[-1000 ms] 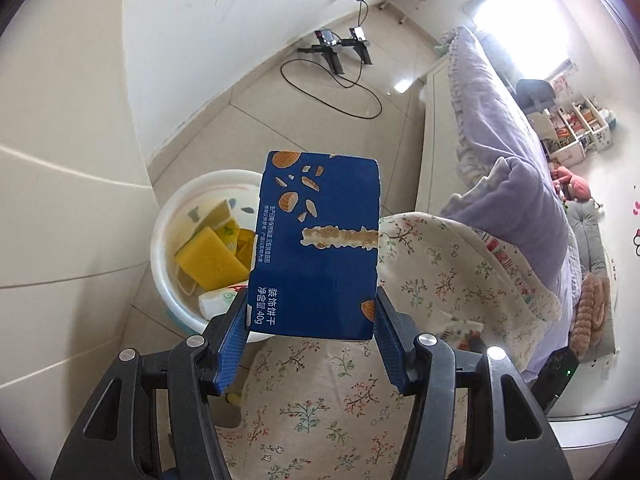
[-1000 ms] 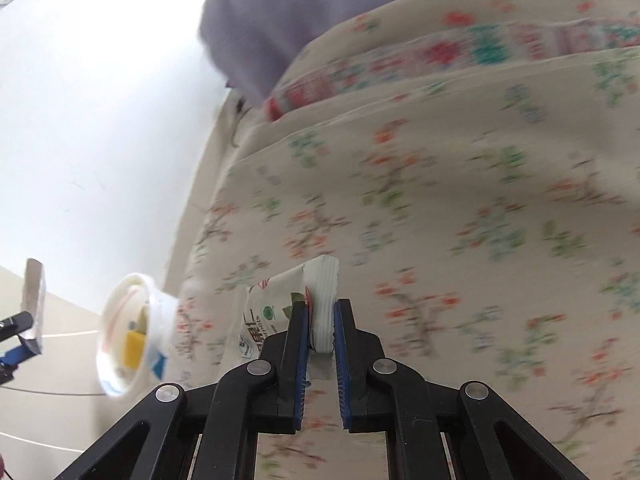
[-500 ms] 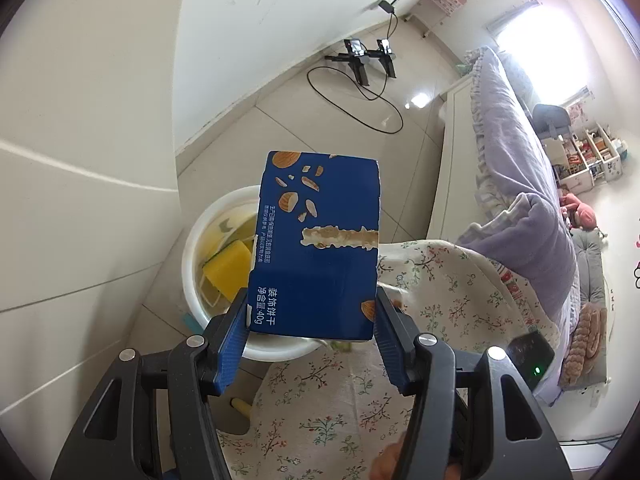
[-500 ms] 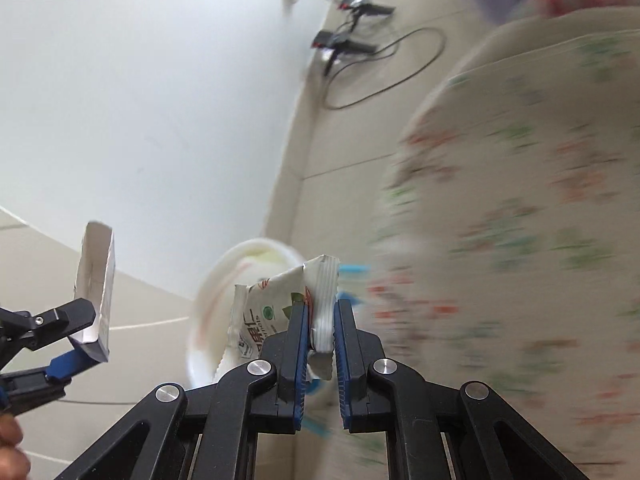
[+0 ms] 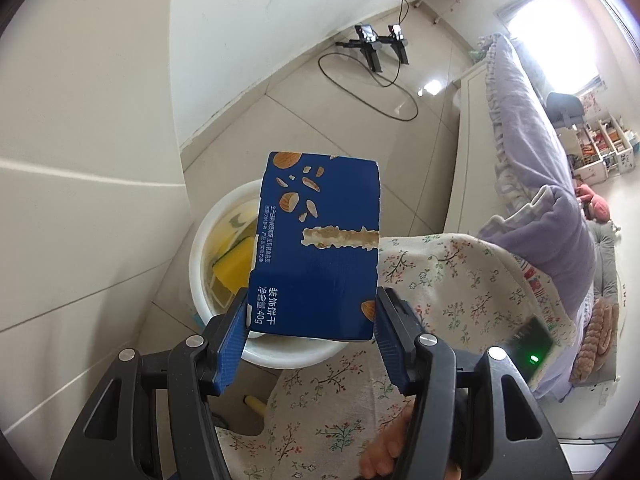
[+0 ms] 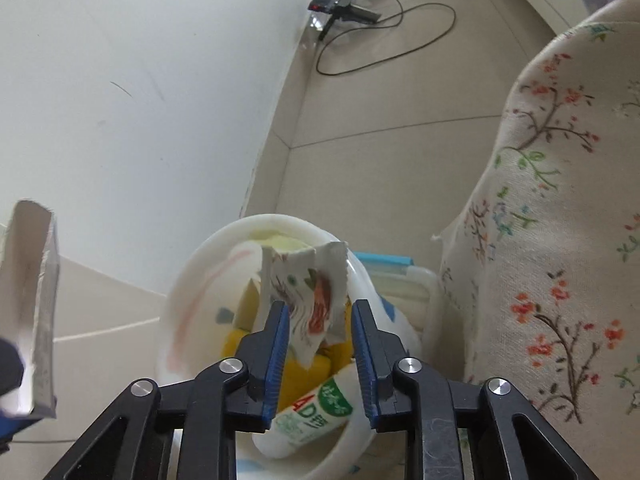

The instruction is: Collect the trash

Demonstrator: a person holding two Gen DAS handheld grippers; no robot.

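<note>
Bin (image 5: 200,280) on tiled floor (image 5: 360,128) beside floral cloth (image 5: 460,280), white wall (image 5: 260,20) behind.

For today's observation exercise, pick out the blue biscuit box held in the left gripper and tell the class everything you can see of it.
The flat dark-blue cardboard biscuit box carries printed almond pictures, white Chinese text with "40g", and a torn strip baring pale card. It stands roughly upright, clamped at its lower edges between the blue-padded fingers of the left gripper, above the round white plastic bin. The right wrist view shows its open, whitish end.
</note>
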